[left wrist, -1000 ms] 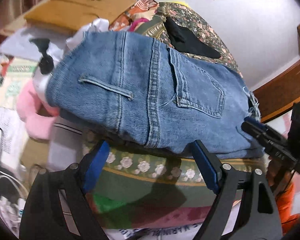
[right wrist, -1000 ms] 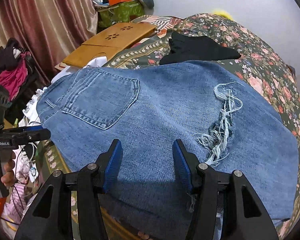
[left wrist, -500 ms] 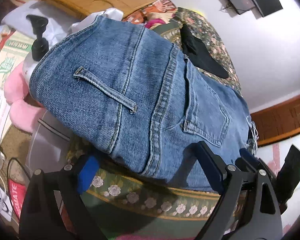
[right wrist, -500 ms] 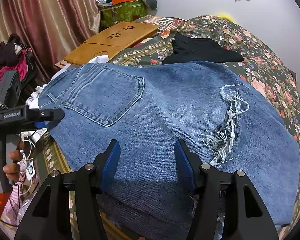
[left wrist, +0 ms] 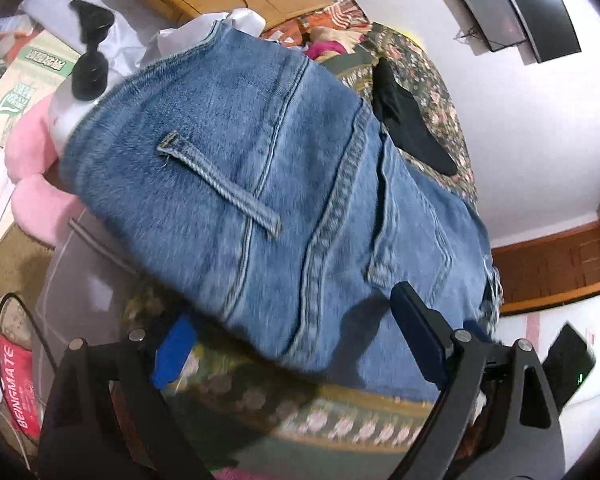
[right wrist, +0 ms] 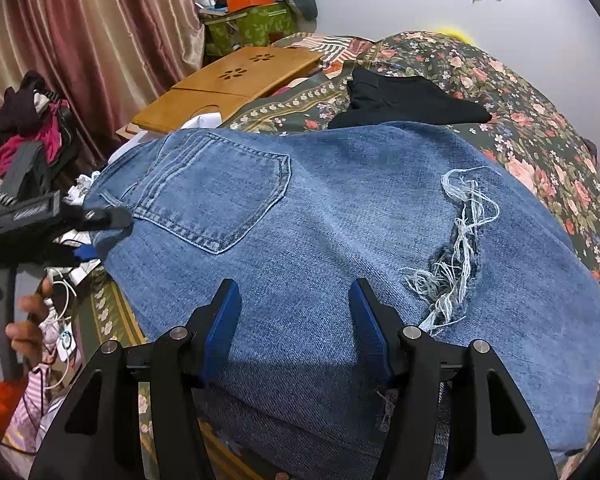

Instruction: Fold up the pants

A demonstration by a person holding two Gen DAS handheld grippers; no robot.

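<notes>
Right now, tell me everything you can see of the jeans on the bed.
The jeans are mid-blue denim, already folded into layers and lying flat on the floral bedspread, waistband end overhanging the bed's edge. Visible: a back pocket, a belt loop, double-stitched seams and a frayed rip with loose pale threads. The open left gripper straddles the waistband edge; the open right gripper hovers over the near edge. A black garment lies just beyond.
</notes>
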